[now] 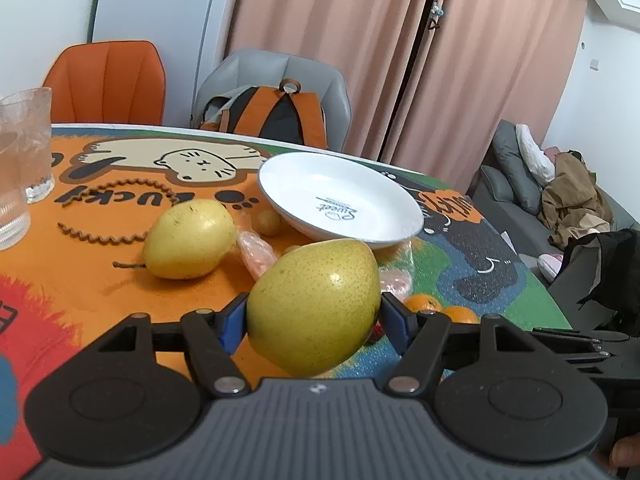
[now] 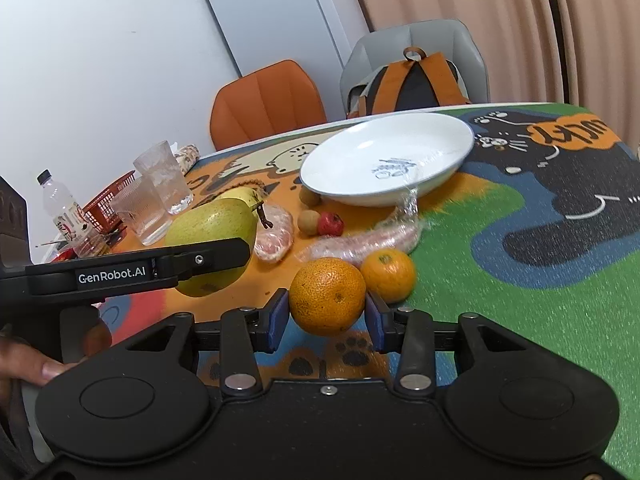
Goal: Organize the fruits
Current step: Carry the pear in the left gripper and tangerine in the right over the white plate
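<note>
Blue pads on your left gripper (image 1: 313, 314) pinch a big green pear (image 1: 314, 304) and hold it up off the table (image 1: 520, 280). Your right gripper (image 2: 326, 314) pinches an orange (image 2: 327, 295) the same way, lifted over the paw prints on the mat. A second orange (image 2: 388, 276) sits on the mat just behind it. A yellow pear (image 1: 188, 240) lies near the wrapped fruit (image 2: 360, 240), a small red fruit (image 2: 330, 224) and two little brown ones. The white plate (image 1: 400, 236) sits behind them with no fruit in it. Glasses (image 2: 162, 178) stand off to the left.
</note>
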Available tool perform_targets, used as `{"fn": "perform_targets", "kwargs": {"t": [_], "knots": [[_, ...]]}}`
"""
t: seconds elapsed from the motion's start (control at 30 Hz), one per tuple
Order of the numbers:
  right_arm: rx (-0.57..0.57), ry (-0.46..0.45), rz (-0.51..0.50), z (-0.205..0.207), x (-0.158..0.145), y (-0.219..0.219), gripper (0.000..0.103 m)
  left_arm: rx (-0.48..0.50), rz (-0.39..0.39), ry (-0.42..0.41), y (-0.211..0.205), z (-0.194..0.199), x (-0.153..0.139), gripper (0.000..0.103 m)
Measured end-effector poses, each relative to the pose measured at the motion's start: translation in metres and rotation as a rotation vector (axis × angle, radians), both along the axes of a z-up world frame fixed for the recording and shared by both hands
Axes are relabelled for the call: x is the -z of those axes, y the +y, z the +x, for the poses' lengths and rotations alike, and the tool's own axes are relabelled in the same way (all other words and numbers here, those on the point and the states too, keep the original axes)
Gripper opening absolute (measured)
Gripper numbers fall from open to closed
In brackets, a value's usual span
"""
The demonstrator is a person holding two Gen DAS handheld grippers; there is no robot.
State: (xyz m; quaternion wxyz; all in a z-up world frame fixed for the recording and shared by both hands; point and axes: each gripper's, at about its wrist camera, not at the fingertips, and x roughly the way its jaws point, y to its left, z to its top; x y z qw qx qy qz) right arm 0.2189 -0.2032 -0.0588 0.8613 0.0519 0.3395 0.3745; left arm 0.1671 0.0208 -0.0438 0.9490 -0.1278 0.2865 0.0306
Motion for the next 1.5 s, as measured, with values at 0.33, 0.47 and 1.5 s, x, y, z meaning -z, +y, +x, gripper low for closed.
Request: {"fn": "perform_targets", "kwargs": {"t": [0.33, 0.47, 1.5], "knots": [[-0.001, -0.023, 0.002, 0.011, -0.01, 0.01, 0.039, -0.005, 0.015, -0.03, 0.009, 0.006, -0.012, 0.067], [0.013, -0.034, 0.018, 0.017, -0.018, 0.013, 0.039, -0.004, 0.015, -0.033, 0.013, 0.012, -0.015, 0.067], [0.062, -0.061, 0.041, 0.097, -0.03, 0.023, 0.038, 0.026, 0.047, -0.035, 0.018, 0.103, -0.025, 0.067]]}}
